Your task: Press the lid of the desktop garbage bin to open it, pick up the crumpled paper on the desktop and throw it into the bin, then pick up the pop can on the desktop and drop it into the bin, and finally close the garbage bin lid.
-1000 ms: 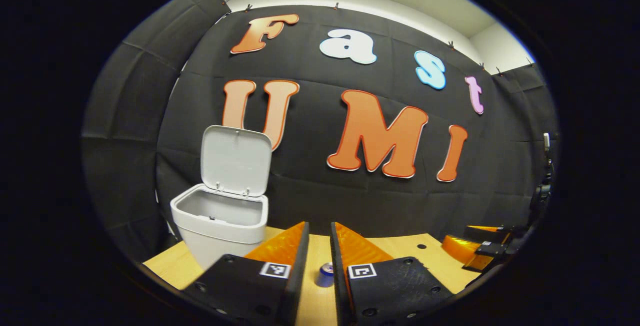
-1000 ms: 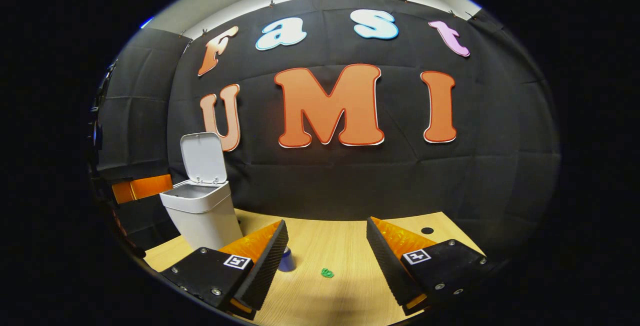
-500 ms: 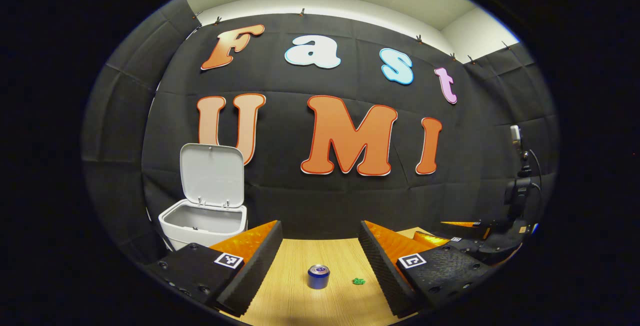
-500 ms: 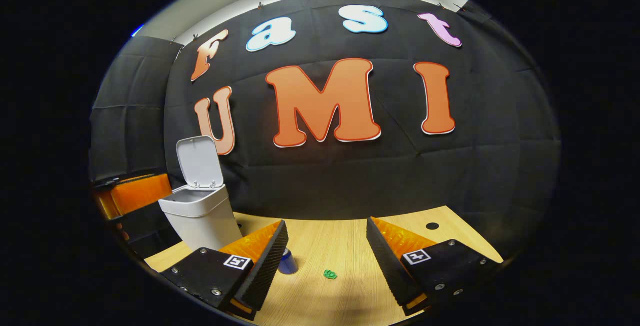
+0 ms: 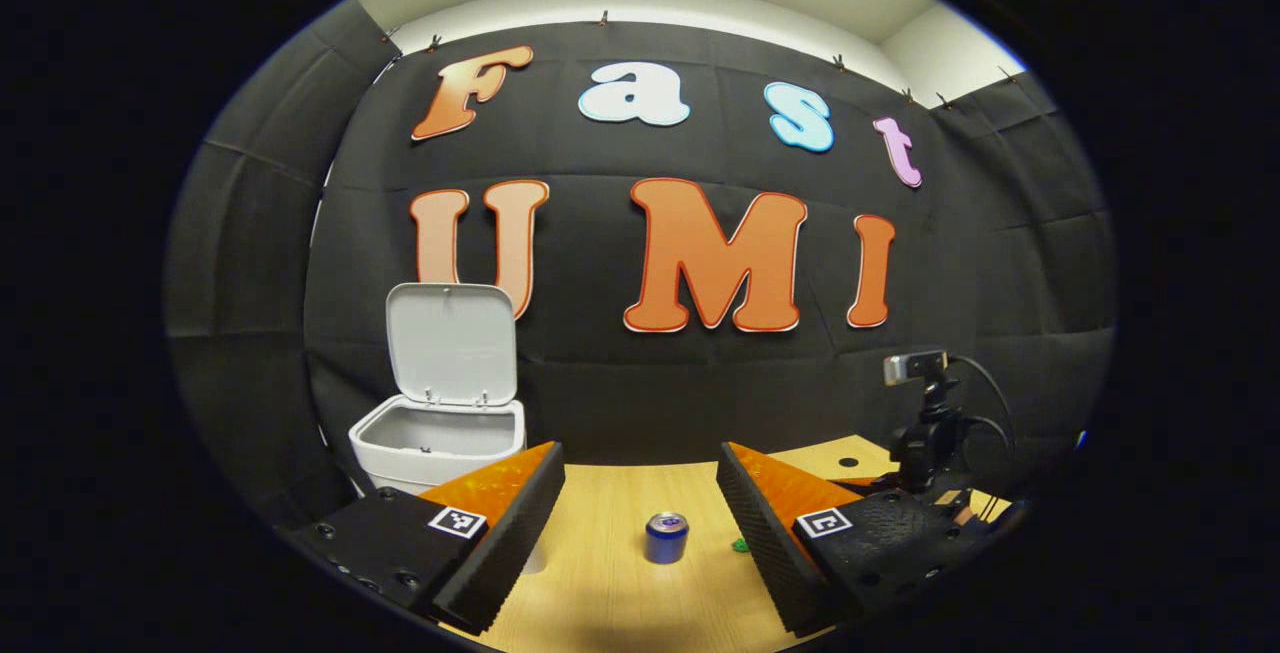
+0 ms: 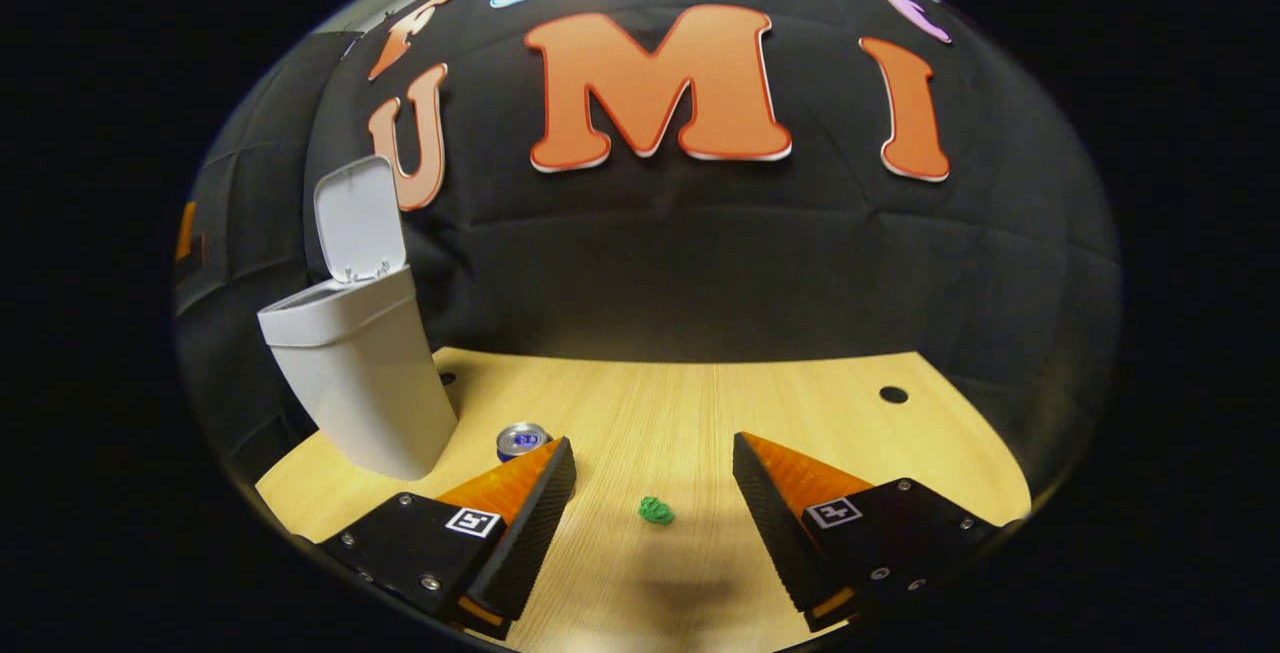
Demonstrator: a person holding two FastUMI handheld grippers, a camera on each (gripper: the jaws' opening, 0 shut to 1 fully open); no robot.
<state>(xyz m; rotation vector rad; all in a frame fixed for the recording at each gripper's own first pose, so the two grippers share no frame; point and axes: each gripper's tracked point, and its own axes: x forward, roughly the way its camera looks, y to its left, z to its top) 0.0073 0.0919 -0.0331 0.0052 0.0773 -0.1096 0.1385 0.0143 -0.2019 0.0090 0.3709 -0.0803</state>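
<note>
Bin (image 5: 437,438) at the far left of the left gripper view: white, on the wooden counter (image 5: 610,593), its lid (image 5: 452,343) tipped up against the black wall so that the grey inside of the tub can be seen. In the right gripper view the bin (image 6: 360,383) appears from lower down and side-on, showing its tapered outer wall but not its inside, with the lid (image 6: 358,218) upright above it.

The left gripper (image 5: 640,523) hangs above the counter with its fingers wide apart and nothing between them. Ahead of it stands the pop can (image 5: 666,537), upright, blue with a silver top; any writing on it is too small to read. Just right of the can lies a small green crumpled paper (image 5: 739,544), partly hidden by the finger there. Further right a small camera on a black stand (image 5: 922,423) sits at the counter's edge.

The right gripper (image 6: 650,513) also has its fingers spread and empty. The can (image 6: 522,439) peeks out just behind the tip of one finger, near the bin's base. The green paper (image 6: 656,510) lies on bare counter between the fingers, touching neither. Each gripper carries small square black-and-white markers.
</note>
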